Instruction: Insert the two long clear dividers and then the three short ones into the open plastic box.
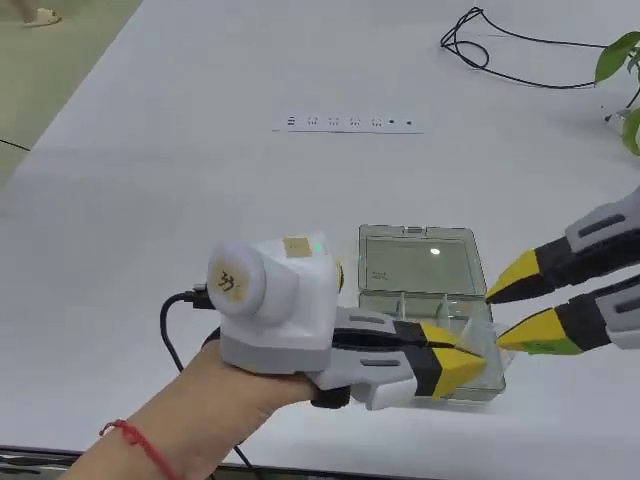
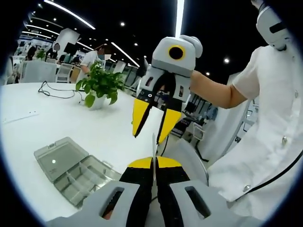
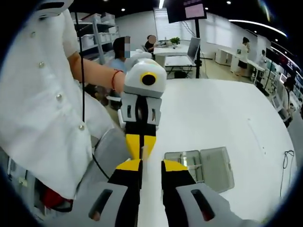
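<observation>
The clear plastic box (image 1: 425, 390) lies open on the white table, with its lid (image 1: 415, 258) folded flat behind it and some dividers standing inside. My left gripper (image 1: 470, 360) hovers over the box's near right corner and is shut on a thin clear divider (image 2: 153, 149), seen edge-on. My right gripper (image 1: 495, 318) comes in from the right with its jaws open, its tips just short of the divider. In the left gripper view the right gripper (image 2: 150, 135) faces me, above the box (image 2: 71, 170). In the right gripper view my jaws (image 3: 150, 165) stand apart opposite the left gripper (image 3: 141, 149).
A white marked strip (image 1: 345, 123) lies mid-table. A black cable (image 1: 480, 45) loops at the far right beside a potted plant (image 1: 625, 70). The table's near edge runs just below the left hand (image 1: 200, 420). People stand in the room behind.
</observation>
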Action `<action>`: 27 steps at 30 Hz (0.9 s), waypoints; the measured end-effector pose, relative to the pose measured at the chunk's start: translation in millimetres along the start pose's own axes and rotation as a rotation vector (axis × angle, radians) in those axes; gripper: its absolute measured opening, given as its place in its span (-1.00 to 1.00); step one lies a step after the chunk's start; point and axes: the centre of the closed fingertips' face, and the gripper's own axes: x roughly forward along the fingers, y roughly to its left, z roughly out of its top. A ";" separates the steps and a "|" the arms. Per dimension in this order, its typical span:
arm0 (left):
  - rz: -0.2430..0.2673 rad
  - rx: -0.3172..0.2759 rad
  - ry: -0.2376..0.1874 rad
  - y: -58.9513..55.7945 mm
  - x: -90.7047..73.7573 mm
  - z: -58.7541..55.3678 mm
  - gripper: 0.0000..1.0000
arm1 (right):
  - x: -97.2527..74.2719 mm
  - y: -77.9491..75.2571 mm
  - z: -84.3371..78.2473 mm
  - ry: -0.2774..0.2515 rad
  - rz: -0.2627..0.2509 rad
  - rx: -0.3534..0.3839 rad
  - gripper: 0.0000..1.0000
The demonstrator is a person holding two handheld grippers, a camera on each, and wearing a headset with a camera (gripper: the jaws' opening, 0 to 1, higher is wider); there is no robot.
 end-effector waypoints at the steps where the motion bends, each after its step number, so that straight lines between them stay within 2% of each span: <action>1: -0.016 0.003 -0.002 -3.2 0.6 0.2 -1.00 | 1.4 2.3 -0.3 0.002 0.020 -0.006 -0.69; 5: -0.032 0.022 0.000 -6.1 0.7 -1.1 -1.00 | 3.3 10.0 2.7 -0.015 0.074 -0.001 -0.74; 11: -0.045 0.036 0.010 -7.6 0.2 -3.9 -1.00 | 7.1 23.5 6.1 -0.018 0.135 -0.006 -0.92; 20: -0.054 0.048 0.004 -7.8 -0.8 -3.7 -1.00 | 8.4 29.4 10.4 -0.032 0.154 0.008 -0.94; 27: -0.021 0.049 -0.009 -1.1 -2.8 -2.9 -1.00 | 11.3 27.7 13.6 -0.033 0.134 0.012 -0.95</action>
